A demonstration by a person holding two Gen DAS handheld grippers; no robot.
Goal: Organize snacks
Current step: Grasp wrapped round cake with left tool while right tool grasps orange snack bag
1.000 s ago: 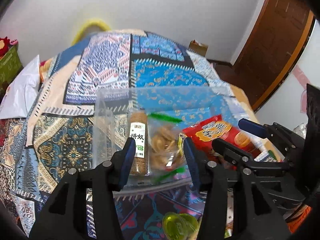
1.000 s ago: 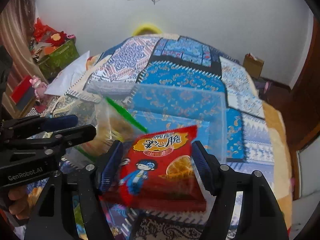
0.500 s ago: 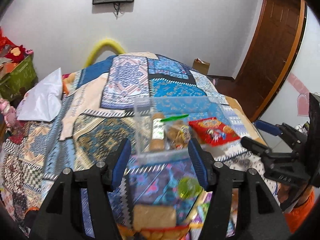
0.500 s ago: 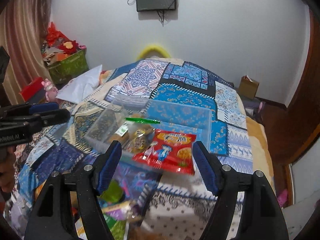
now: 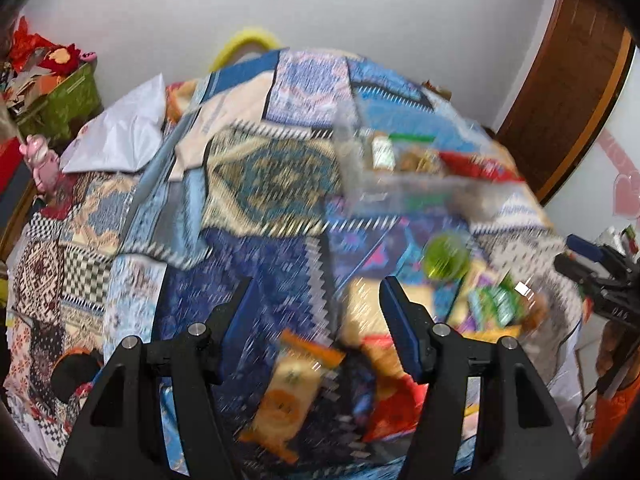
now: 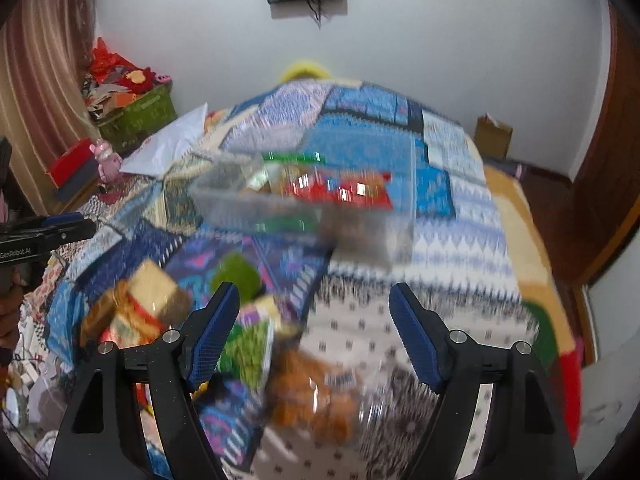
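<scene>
While your left gripper [image 5: 314, 322] jaws stand apart, empty, your right gripper [image 6: 314, 330] jaws are opening, empty, above loose snack packets [image 6: 244, 346] on the patchwork-covered bed [image 6: 448, 216]; clear plastic bin [image 6: 288, 208] beyond.

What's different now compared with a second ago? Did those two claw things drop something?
Yes. The right gripper let go of the red snack packet, which now lies in the clear plastic box; its jaws are opening, with nothing between them. The left gripper is empty too. Both have drawn back from the box toward the loose snack pile. The box and patterned bedspread stayed put.
</scene>
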